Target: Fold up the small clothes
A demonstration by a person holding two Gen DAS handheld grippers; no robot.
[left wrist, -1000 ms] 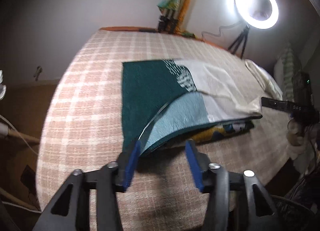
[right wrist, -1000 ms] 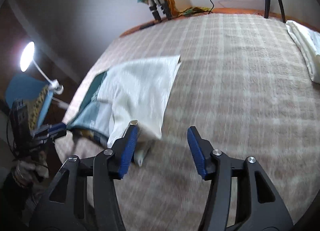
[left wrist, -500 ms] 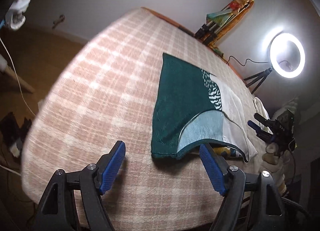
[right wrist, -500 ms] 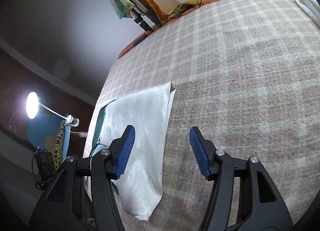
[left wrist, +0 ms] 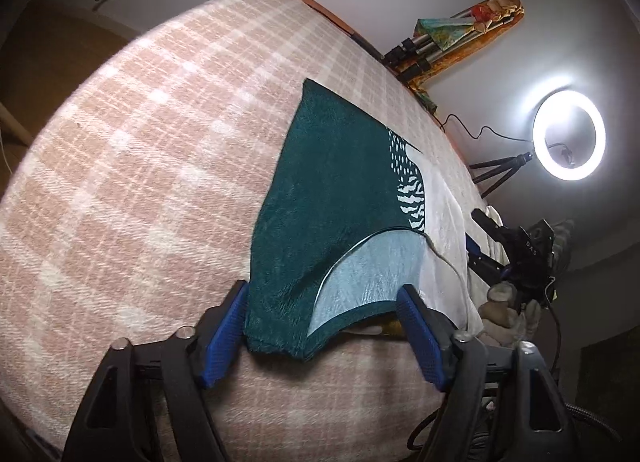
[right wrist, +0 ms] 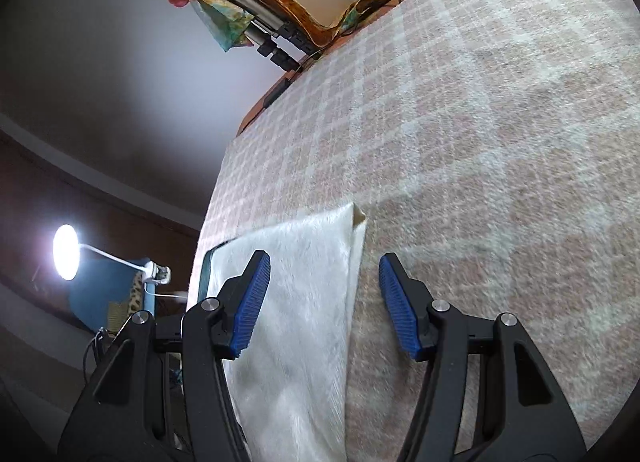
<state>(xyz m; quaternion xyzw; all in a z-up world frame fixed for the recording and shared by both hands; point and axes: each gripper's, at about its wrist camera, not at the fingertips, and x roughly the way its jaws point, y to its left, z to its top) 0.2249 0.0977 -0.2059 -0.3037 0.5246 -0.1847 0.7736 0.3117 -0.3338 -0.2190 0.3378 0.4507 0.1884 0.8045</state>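
**Both grippers empty over a half-folded cloth**

Your left gripper (left wrist: 322, 326) has its jaws wide, straddling the near edge of the cloth (left wrist: 336, 198) without pinching it. Your right gripper (right wrist: 324, 302) is also wide open and holds nothing; its left finger hangs over the cloth's white side (right wrist: 296, 302), its right finger over bare blanket (right wrist: 500, 142).

The cloth lies flat on the checked blanket, green plush face to the left, white backing turned over it on the right. It looks soft, light and limp, so expect it to sag and drag rather than hold shape. Judging by the layers, pinch through both at a near corner, close to the edge, and lift low so that the fold does not slide apart.
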